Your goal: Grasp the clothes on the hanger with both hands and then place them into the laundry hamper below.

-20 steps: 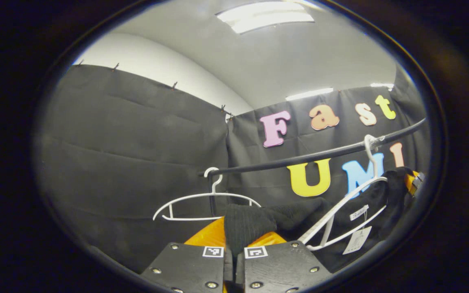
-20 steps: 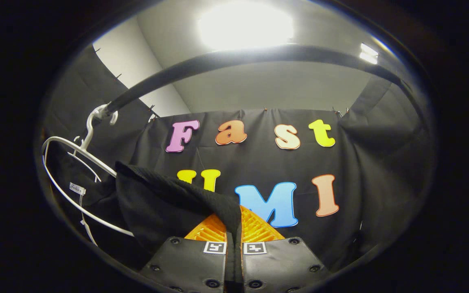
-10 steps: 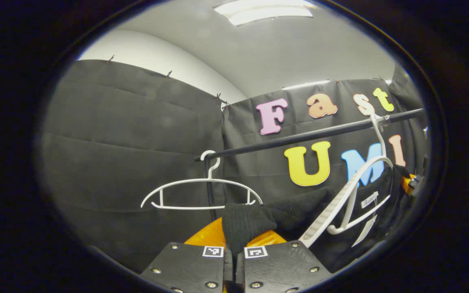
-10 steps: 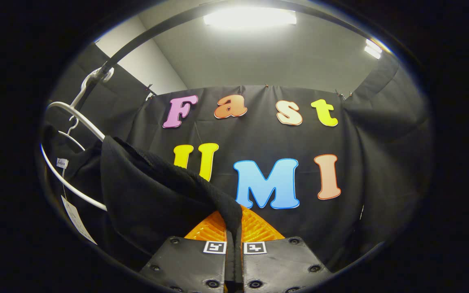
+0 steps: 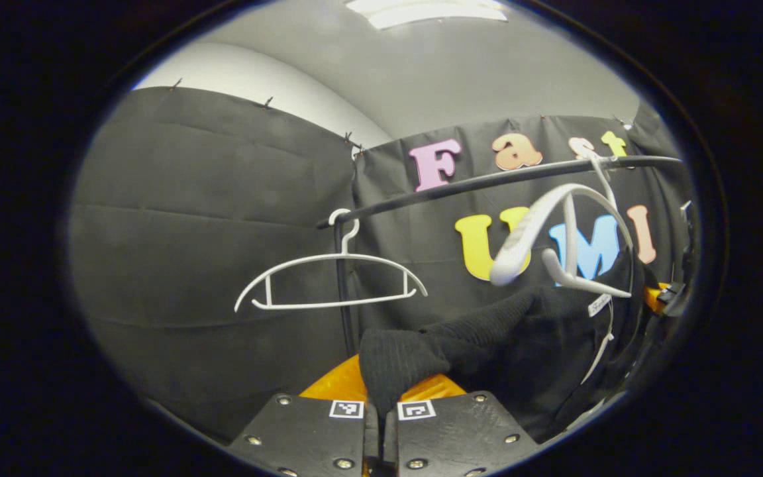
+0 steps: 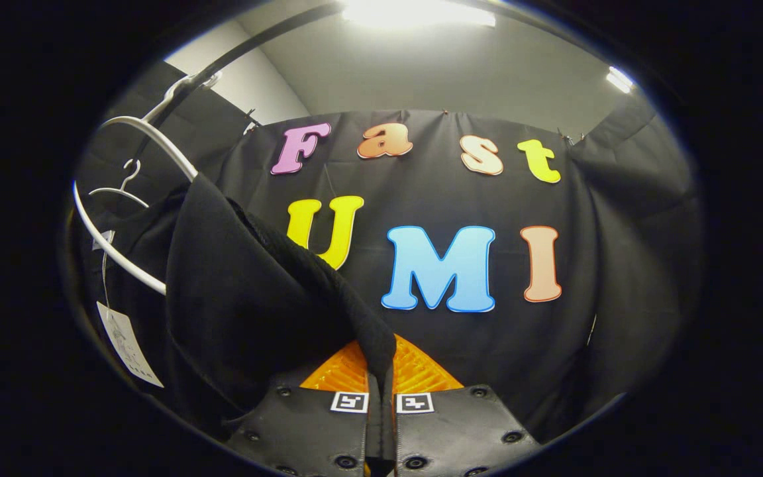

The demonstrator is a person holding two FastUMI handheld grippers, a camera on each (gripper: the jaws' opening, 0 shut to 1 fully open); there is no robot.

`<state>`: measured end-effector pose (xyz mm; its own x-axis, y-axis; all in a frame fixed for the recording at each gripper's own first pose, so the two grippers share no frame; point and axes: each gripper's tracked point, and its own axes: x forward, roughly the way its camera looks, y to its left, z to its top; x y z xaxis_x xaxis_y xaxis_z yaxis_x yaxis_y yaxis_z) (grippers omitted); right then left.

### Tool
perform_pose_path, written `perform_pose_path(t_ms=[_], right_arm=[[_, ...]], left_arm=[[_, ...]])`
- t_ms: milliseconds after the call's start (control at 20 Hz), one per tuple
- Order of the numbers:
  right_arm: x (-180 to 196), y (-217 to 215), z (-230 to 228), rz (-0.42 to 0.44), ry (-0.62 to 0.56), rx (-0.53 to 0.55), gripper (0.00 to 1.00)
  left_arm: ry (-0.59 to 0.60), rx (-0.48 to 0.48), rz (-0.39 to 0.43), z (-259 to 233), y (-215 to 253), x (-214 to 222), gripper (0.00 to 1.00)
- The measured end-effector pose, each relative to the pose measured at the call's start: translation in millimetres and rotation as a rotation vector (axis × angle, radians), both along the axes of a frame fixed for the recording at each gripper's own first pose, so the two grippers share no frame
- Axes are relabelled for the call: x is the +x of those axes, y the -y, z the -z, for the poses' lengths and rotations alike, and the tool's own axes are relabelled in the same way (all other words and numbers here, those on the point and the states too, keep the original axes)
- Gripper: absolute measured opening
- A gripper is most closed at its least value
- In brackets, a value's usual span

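Your left hand-held gripper (image 5: 381, 404) was closed on a ribbed fold of the black garment (image 5: 487, 338), with both orange fingers pressed against the fabric. In the left gripper view, the garment stretched from the fingertips toward 2 o'clock, hanging below the white hanger (image 5: 563, 232). The near arm of that hanger stood bare above the fabric; its hook sat on the black rail (image 5: 461, 185). A second hanger (image 5: 332, 278), empty, hung from the rail at 11 o'clock of your gripper.

Your right hand-held gripper (image 6: 381, 381) was likewise clamped on a garment edge, the cloth pinched between both orange fingers. In the right gripper view, the garment rose toward 10 o'clock, where it still draped over the hanger's arm. A paper tag (image 6: 128, 344) dangled at 9 o'clock.
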<state>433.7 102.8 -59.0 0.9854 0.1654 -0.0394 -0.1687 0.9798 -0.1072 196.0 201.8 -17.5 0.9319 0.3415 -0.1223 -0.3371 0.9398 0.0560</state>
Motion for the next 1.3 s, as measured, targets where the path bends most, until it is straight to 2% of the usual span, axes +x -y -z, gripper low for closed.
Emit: perform_pose_path(t_ms=[100, 450, 750, 1100, 1300], right_arm=[[12.4, -2.2, 9.6, -0.004, -0.014, -0.024, 0.01], [-9.6, 1.7, 38.4, -0.005, -0.05, -0.066, 0.01], [-20.2, 18.1, 62.2, 0.031, -0.106, -0.07, 0.01], [-36.9, 41.0, 68.2, 0.075, -0.116, -0.056, 0.01], [-58.4, 48.8, 79.4, 0.078, -0.14, -0.064, 0.01]], left_arm=[[-0.015, -0.003, 0.007, 8.3, 1.8, 0.6, 0.03], [-0.066, -0.044, 0.029, 44.3, 17.8, 0.9, 0.04], [-0.103, -0.06, 0.058, 71.5, 38.7, 0.6, 0.05], [-0.123, -0.074, 0.07, 90.7, 60.0, 21.8, 0.04], [-0.154, -0.066, 0.112, 100.5, 83.2, 20.1, 0.03]])
